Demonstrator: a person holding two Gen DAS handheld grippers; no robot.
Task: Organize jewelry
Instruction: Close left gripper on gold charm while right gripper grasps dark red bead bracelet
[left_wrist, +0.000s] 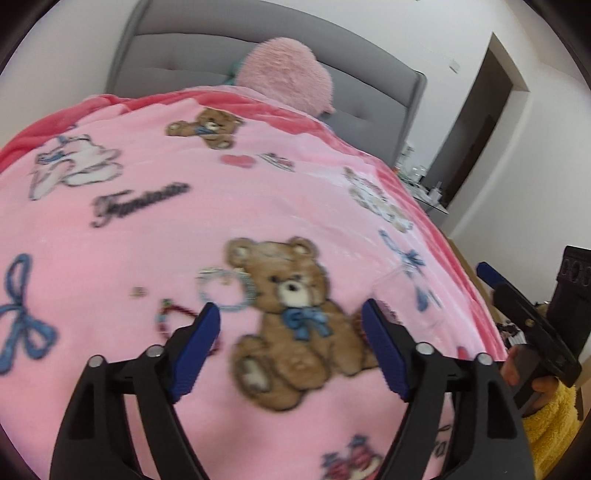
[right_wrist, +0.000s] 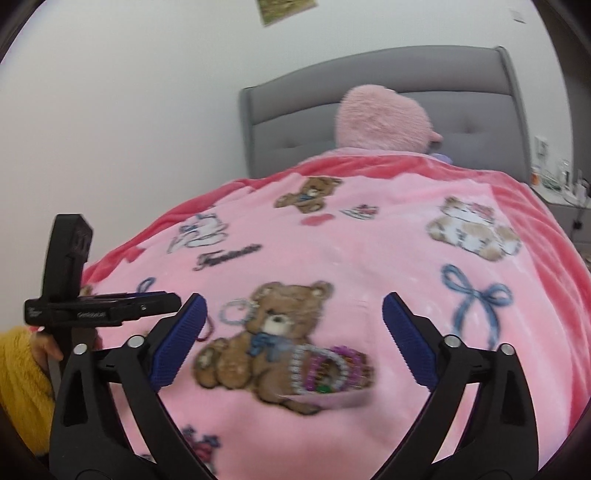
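On the pink bear-print blanket (left_wrist: 147, 229) lie a pale beaded bracelet (left_wrist: 226, 290), a dark red bead string (left_wrist: 173, 317) and a tiny piece (left_wrist: 138, 292). My left gripper (left_wrist: 291, 336) is open and empty just in front of them. In the right wrist view a stack of beaded bracelets (right_wrist: 328, 367) sits on a small stand, with the pale bracelet (right_wrist: 236, 312) further left. My right gripper (right_wrist: 293, 328) is open and empty, above the stack. The left gripper (right_wrist: 110, 310) shows at the left there, and the right gripper's body (left_wrist: 532, 325) at the right in the left wrist view.
A fluffy pink cushion (left_wrist: 286, 74) leans on the grey headboard (left_wrist: 177, 59) at the far end. A bedside table (left_wrist: 424, 188) with small items stands right of the bed, near a dark doorway (left_wrist: 476, 125). The blanket's edge drops off at the right.
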